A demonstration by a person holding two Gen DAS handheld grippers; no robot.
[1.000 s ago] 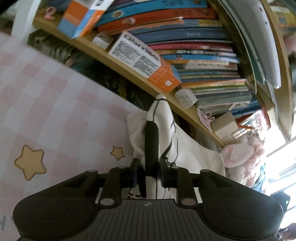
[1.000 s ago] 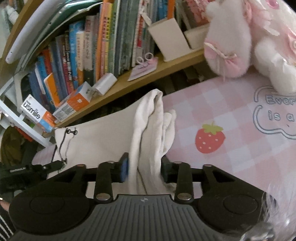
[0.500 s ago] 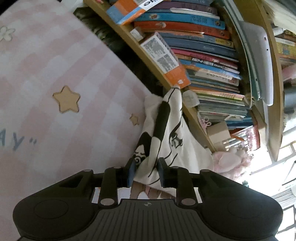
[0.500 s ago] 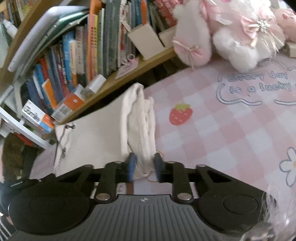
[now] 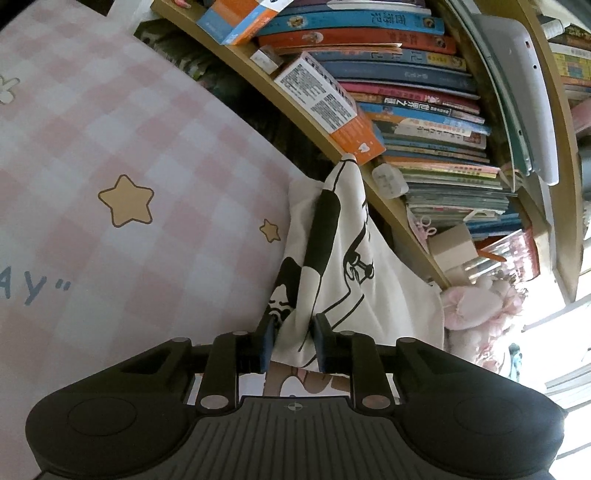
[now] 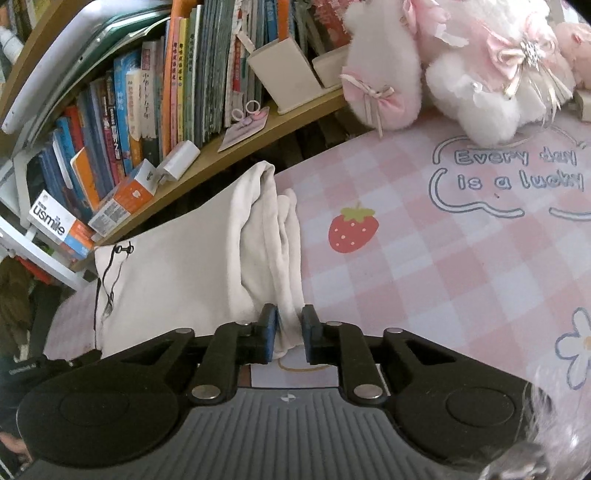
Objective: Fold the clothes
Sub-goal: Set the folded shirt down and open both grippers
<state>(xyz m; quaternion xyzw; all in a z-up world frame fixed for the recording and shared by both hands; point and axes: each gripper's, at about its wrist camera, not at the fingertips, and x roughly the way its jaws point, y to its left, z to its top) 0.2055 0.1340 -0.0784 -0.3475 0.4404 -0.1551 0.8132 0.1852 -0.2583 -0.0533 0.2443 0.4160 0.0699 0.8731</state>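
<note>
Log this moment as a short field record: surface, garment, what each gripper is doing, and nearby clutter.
surface: pink checked cloth with strawberry and star prints
garment: white garment, black print on one end, bunched at both ends
left gripper: shut on the printed end
right gripper: jaws opening slightly, plain end between them
backdrop: bookshelf close behind the garment
clutter: plush toy at the cloth's far edge

One white garment [image 6: 192, 266]; two grippers [image 5: 293, 334] [image 6: 289, 332]; two orange boxes [image 5: 332, 110] [image 5: 236, 18]; one plush toy [image 6: 443, 62]; one strawberry print [image 6: 352, 230].
</note>
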